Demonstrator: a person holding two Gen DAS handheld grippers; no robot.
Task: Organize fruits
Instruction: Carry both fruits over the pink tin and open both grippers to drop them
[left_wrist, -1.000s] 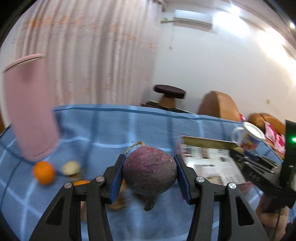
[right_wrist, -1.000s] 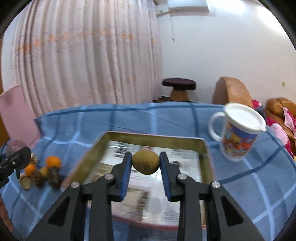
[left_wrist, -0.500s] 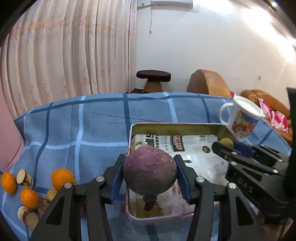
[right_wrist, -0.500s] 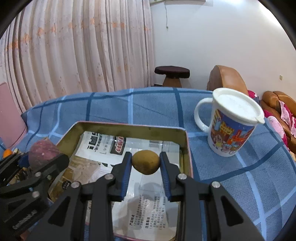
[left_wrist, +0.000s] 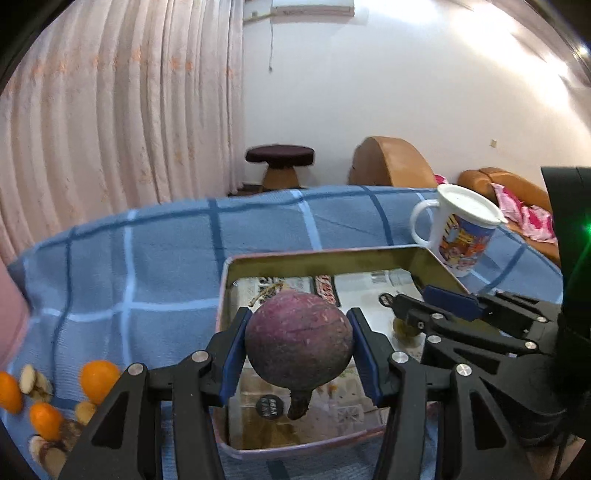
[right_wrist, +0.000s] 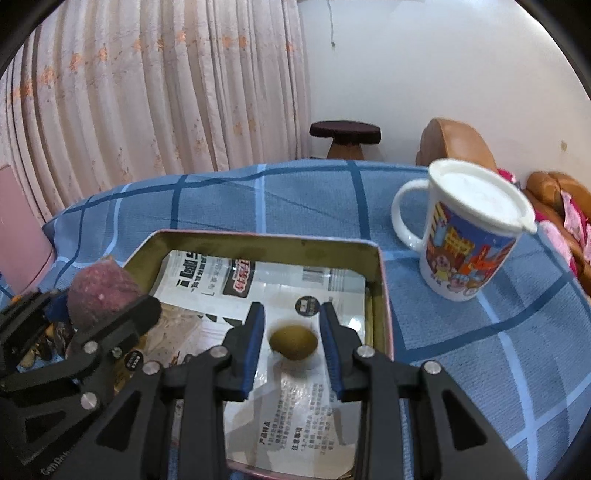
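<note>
My left gripper (left_wrist: 299, 325) is shut on a round purple fruit (left_wrist: 299, 339) with a short stem and holds it above the near left part of the paper-lined metal tray (left_wrist: 317, 256). My right gripper (right_wrist: 291, 321) hangs over the tray's right half, its jaws slightly apart. A small brown fruit (right_wrist: 293, 341), blurred, lies just below and between its pads, clear of both, on the paper in the tray (right_wrist: 258, 238). The right wrist view shows the purple fruit (right_wrist: 99, 291) at the left. In the left wrist view, the right gripper (left_wrist: 413, 314) reaches in from the right.
A lidded white cartoon mug (right_wrist: 465, 243) stands on the blue checked cloth just right of the tray. Several oranges (left_wrist: 98, 376) and cut brown pieces lie on the cloth at the near left. A pink container (left_wrist: 11, 317) sits at the left edge.
My left gripper carried the purple fruit rightward from the fruit pile to above the tray. My right gripper sank a little, its pads parted, and the brown fruit dropped out of them.
</note>
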